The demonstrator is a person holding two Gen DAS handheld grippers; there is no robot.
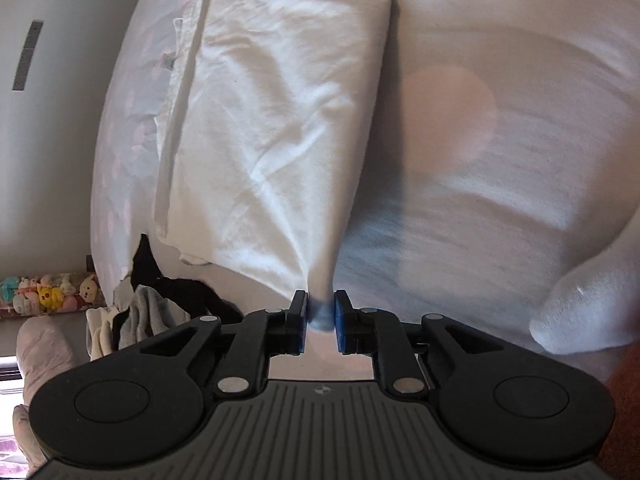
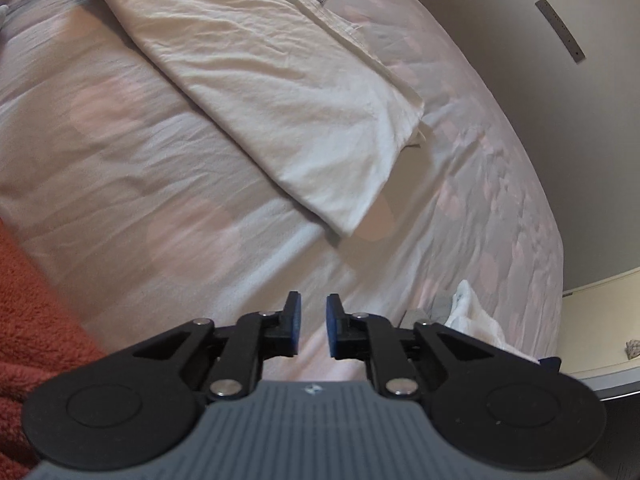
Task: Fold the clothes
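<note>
A white folded garment [image 1: 272, 120] lies lengthwise on the bed, and its near corner runs down in a taut point into my left gripper [image 1: 321, 316]. The blue pads stand a little apart with that bunched corner filling the gap and touching both. In the right wrist view the same garment [image 2: 280, 92] lies flat, its lower corner resting on the sheet. My right gripper [image 2: 313, 324] hovers over bare sheet well short of that corner, open, with nothing between its fingers.
The bed sheet [image 2: 120, 160] is pale with pink blotches. A heap of dark and grey clothes [image 1: 160, 312] and plush toys [image 1: 48, 292] sit at the left. A white fuzzy item [image 1: 580, 312] lies right. Red fleece [image 2: 32, 320] and crumpled white clothes [image 2: 476, 316] flank my right gripper.
</note>
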